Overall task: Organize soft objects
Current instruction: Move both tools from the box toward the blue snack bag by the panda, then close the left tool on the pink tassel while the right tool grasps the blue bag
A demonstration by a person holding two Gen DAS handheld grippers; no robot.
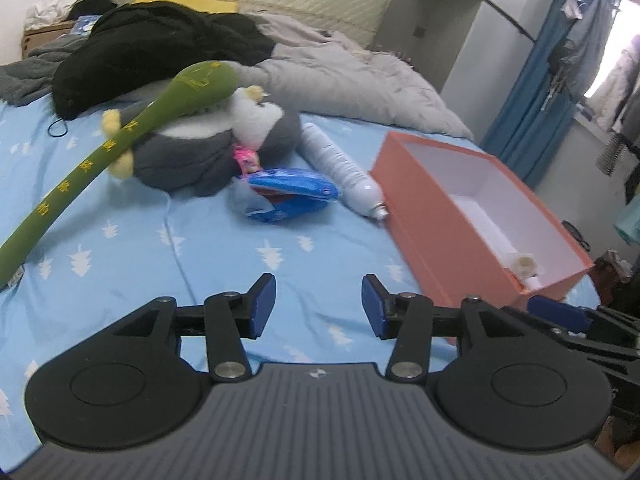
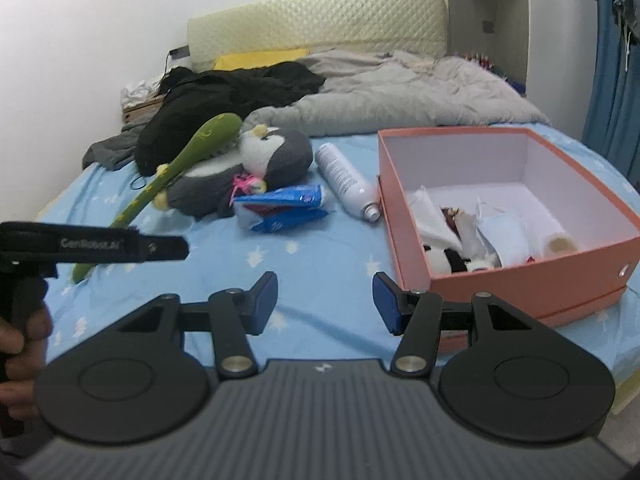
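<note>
A grey and white plush penguin lies on the blue bed sheet. A long green plush stick lies across it. A blue soft packet and a white spray bottle lie beside the penguin. An open orange box at the right holds several soft items and a paper roll. My left gripper is open and empty above the sheet. My right gripper is open and empty, just left of the box.
A black garment and a grey duvet are heaped at the head of the bed. The left gripper's body and the hand holding it show at the left of the right wrist view. Blue curtains hang at the right.
</note>
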